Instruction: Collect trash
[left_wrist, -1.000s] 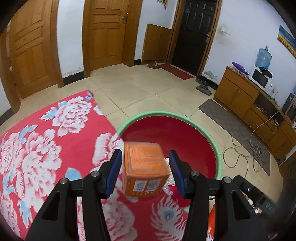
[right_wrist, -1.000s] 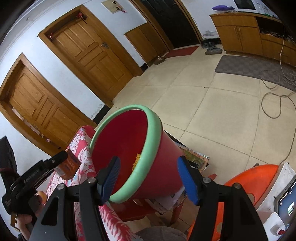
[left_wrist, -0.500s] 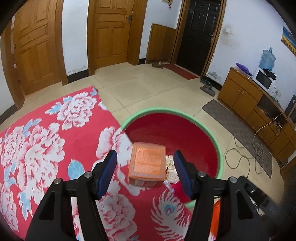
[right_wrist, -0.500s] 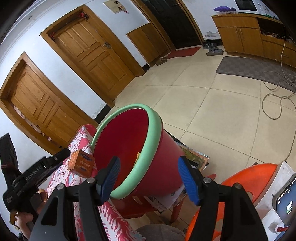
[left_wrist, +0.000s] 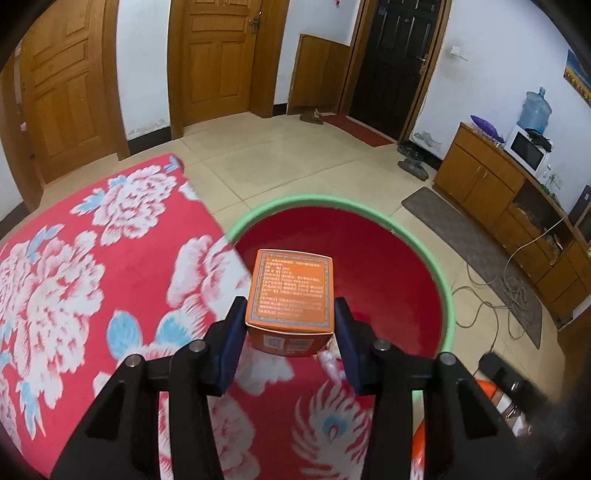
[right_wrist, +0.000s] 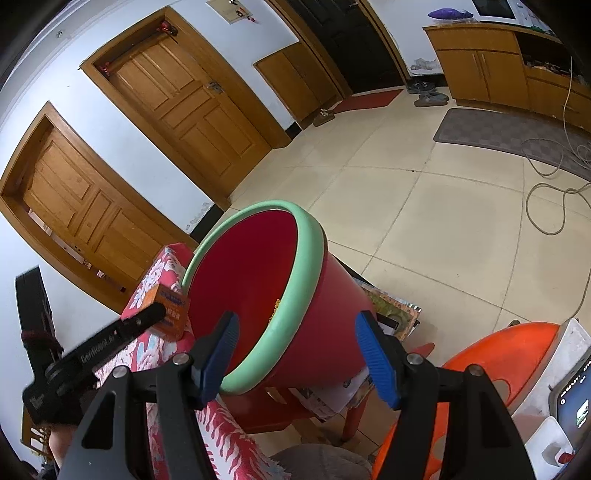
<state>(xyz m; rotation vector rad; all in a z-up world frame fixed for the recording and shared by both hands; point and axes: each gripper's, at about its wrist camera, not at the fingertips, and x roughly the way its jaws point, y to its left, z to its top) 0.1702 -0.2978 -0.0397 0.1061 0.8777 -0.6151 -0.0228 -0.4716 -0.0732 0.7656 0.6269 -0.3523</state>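
My left gripper (left_wrist: 290, 334) is shut on an orange box (left_wrist: 291, 295) and holds it level over the table edge, at the near rim of the red bin with a green rim (left_wrist: 445, 295). The box (right_wrist: 170, 312) and the left gripper (right_wrist: 147, 317) also show in the right wrist view, just left of the bin (right_wrist: 314, 254). My right gripper (right_wrist: 297, 354) is open, its fingers on either side of the bin's near rim without touching it. A little yellow trash (right_wrist: 276, 306) lies inside the bin.
The table has a red floral cloth (left_wrist: 92, 280). The bin stands tilted on a red stool (right_wrist: 354, 402). An orange chair (right_wrist: 491, 354) and a white device (right_wrist: 557, 398) are at the right. A tiled floor with cables (left_wrist: 491, 295) lies beyond.
The orange box was loose between the open left fingers, tipping and resting on the cloth. Now the left fingers have closed on it and hold it level. The right gripper has barely moved.
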